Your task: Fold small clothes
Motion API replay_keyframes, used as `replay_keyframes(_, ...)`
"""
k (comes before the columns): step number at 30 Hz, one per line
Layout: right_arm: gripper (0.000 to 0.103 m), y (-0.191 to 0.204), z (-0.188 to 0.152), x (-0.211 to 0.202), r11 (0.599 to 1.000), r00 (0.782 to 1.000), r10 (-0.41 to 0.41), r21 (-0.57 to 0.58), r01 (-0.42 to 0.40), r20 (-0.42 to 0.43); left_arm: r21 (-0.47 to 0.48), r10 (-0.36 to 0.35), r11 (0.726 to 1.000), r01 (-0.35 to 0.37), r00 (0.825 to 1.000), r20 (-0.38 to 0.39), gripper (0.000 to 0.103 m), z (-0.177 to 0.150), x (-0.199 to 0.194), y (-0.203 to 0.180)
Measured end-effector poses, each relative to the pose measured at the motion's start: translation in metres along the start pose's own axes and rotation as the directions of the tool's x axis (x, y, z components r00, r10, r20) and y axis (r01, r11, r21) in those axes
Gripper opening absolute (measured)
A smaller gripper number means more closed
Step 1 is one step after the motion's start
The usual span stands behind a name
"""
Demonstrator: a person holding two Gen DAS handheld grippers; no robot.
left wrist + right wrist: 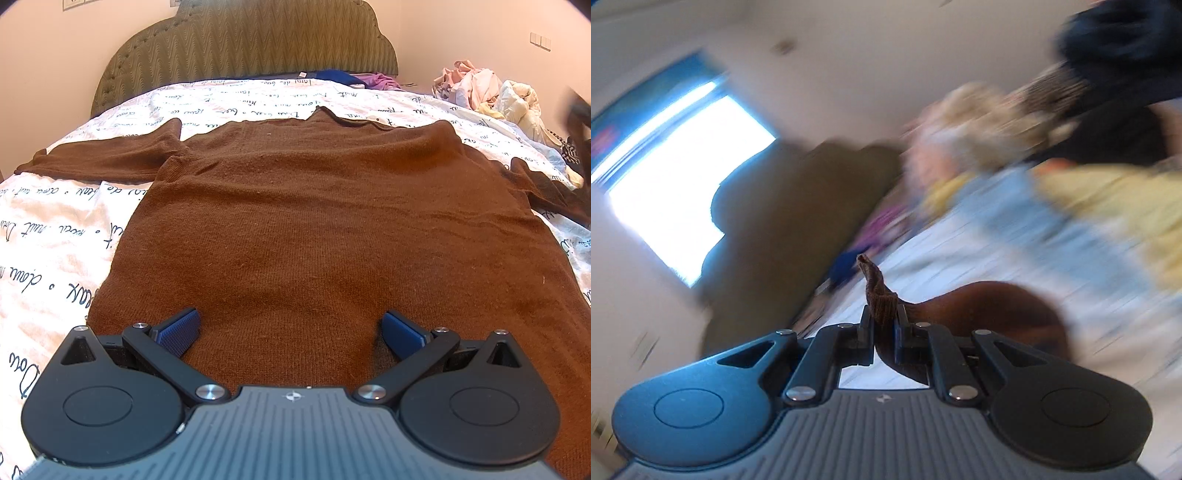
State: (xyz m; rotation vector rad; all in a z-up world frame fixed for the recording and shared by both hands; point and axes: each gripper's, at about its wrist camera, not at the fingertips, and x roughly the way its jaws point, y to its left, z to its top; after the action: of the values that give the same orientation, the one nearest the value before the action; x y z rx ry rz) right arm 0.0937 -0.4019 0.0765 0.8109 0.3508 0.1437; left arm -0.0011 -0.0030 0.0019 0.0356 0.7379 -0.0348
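Blurring heavily, the right wrist view hides most of the room; only there, the right claw (884,325) pinches one brown sleeve tip (877,291). Left wrist view: one brown sweater (314,221) flat on the bed (55,240), right sleeve cut off at 3 o'clock, left claw (291,328) spread wide over the hem, holding nothing.
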Motion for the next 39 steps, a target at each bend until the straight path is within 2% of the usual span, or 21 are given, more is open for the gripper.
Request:
replay_keyframes(2, 0.009, 0.046, -0.043, 0.042, 0.995, 0.987, 0.098, -0.016, -0.101, -0.128, 0.000, -0.001, 1.000, 0.001, 1.000, 0.000, 0.103, 0.000, 0.000, 0.000)
replay_keyframes(4, 0.009, 0.081, -0.084, 0.079, 0.989, 0.970, 0.133, -0.033, -0.143, -0.204, 0.001, -0.002, 1.000, 0.002, 1.000, 0.001, 0.103, -0.001, -0.001, 0.001)
replay_keyframes(6, 0.012, 0.104, -0.121, 0.114, 0.985, 0.945, 0.173, 0.027, -0.172, -0.276, 0.003, -0.003, 1.000, 0.003, 1.000, 0.002, 0.103, -0.001, -0.002, 0.000)
replay_keyframes(8, 0.024, 0.115, -0.152, 0.145, 0.983, 0.907, 0.180, 0.092, -0.156, -0.382, 0.003, -0.005, 1.000, 0.005, 1.000, 0.003, 0.103, -0.002, -0.003, 0.000)
replay_keyframes(9, 0.043, 0.118, -0.163, 0.153, 0.986, 0.899, 0.163, 0.095, -0.136, -0.406, 0.002, -0.008, 1.000, 0.008, 1.000, 0.005, 0.103, -0.002, -0.004, 0.000)
replay_keyframes(10, 0.060, 0.116, -0.171, 0.155, 0.990, 0.901, 0.134, 0.102, -0.101, -0.413, -0.002, -0.013, 1.000, 0.013, 1.000, 0.007, 0.103, -0.002, -0.004, 0.002)
replay_keyframes(11, 0.064, 0.114, -0.174, 0.151, 0.991, 0.908, 0.110, 0.111, -0.070, -0.404, -0.008, -0.022, 1.000, 0.022, 1.000, 0.010, 0.103, -0.003, -0.005, 0.003)
replay_keyframes(12, 0.064, 0.112, -0.174, 0.144, 0.990, 0.912, 0.119, 0.119, -0.078, -0.393, -0.017, -0.037, 0.999, 0.037, 0.999, 0.014, 0.103, -0.003, -0.007, 0.005)
replay_keyframes(14, 0.064, 0.103, -0.168, 0.118, 0.980, 0.906, 0.195, 0.110, -0.165, -0.377, -0.040, -0.081, 0.996, 0.081, 0.997, 0.018, 0.102, -0.001, -0.012, 0.012)
replay_keyframes(16, 0.064, 0.091, -0.161, 0.085, 0.985, 0.914, 0.170, 0.030, -0.171, -0.369, -0.101, -0.150, 0.984, 0.150, 0.989, 0.009, 0.102, 0.006, -0.022, 0.023)
replay_keyframes(19, 0.064, 0.070, -0.161, 0.042, 0.989, 0.945, 0.050, -0.115, -0.091, -0.322, -0.256, -0.259, 0.933, 0.253, 0.966, 0.008, 0.103, 0.032, -0.027, 0.043)
replay_keyframes(22, 0.064, 0.055, -0.175, 0.019, 0.975, 0.945, -0.036, -0.220, -0.038, -0.325, -0.315, -0.309, 0.893, 0.322, 0.947, 0.091, 0.103, 0.069, -0.013, 0.055)
replay_keyframes(24, 0.062, 0.052, -0.190, 0.014, 0.945, 0.940, -0.100, -0.326, -0.012, -0.325, -0.366, -0.335, 0.862, 0.351, 0.936, 0.109, 0.101, 0.094, 0.013, 0.058)
replay_keyframes(25, 0.062, 0.050, -0.199, 0.010, 0.928, 0.945, -0.102, -0.372, -0.022, -0.311, -0.391, -0.348, 0.847, 0.361, 0.931, 0.105, 0.096, 0.104, 0.027, 0.058)
replay_keyframes(27, 0.065, 0.049, -0.202, 0.006, 0.923, 0.950, -0.092, -0.382, -0.032, -0.299, -0.458, -0.373, 0.813, 0.359, 0.926, 0.064, 0.085, 0.120, 0.058, 0.058)
replay_keyframes(28, 0.069, 0.048, -0.202, 0.007, 0.927, 0.949, -0.084, -0.374, -0.038, -0.304, -0.500, -0.397, 0.788, 0.359, 0.917, 0.031, 0.084, 0.126, 0.077, 0.057)
replay_keyframes(30, 0.070, 0.045, -0.201, 0.007, 0.934, 0.948, -0.069, -0.354, -0.048, -0.311, -0.558, -0.447, 0.743, 0.368, 0.894, -0.006, 0.085, 0.131, 0.105, 0.057)
replay_keyframes(33, 0.071, 0.039, -0.200, 0.001, 0.943, 0.949, -0.047, -0.327, -0.062, -0.313, -0.601, -0.451, 0.720, 0.348, 0.892, -0.025, 0.084, 0.130, 0.130, 0.056)
replay_keyframes(35, 0.071, 0.038, -0.199, 0.002, 0.947, 0.949, -0.038, -0.315, -0.066, -0.314, -0.583, -0.414, 0.747, 0.320, 0.910, -0.031, 0.065, 0.135, 0.133, 0.052)
replay_keyframes(37, 0.071, 0.038, -0.198, 0.003, 0.949, 0.949, -0.032, -0.307, -0.070, -0.315, -0.565, -0.397, 0.771, 0.294, 0.915, -0.066, 0.002, 0.140, 0.139, 0.048)
replay_keyframes(39, 0.072, 0.038, -0.198, 0.004, 0.950, 0.948, -0.028, -0.305, -0.073, -0.316, -0.558, -0.390, 0.786, 0.267, 0.914, -0.112, 0.003, 0.142, 0.145, 0.043)
